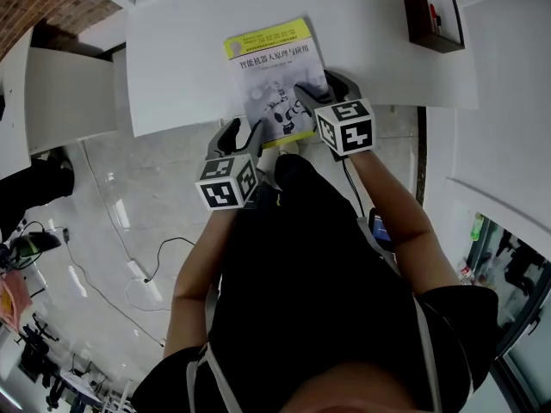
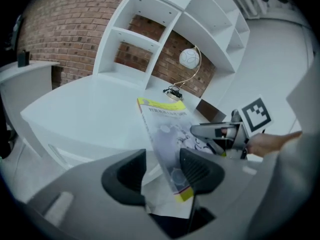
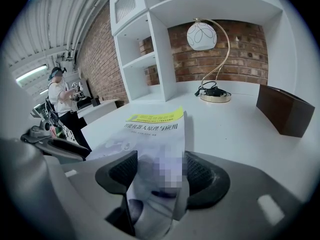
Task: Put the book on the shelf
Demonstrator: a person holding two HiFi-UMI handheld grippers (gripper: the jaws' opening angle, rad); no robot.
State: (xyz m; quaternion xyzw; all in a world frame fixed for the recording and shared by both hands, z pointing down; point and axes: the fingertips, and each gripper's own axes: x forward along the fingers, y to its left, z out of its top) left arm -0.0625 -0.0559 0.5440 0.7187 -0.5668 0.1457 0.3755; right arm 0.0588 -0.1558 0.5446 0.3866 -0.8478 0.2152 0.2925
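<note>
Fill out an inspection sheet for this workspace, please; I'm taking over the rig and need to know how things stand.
Surface: white table, over a glossy floor.
Job's things: book lies cover up, its near end past the table edge; shelf unit stands behind the table.
Clutter: dark brown box; globe lamp at the back of the table.
Grippers: right claw closed on the book's near end; left claw has the book's near corner between its jaws, grip unclear.
Cables: lamp cord coiled at the lamp's base; power strip with leads on the floor.
Surroundings: brick wall; a person standing off to one side.
</note>
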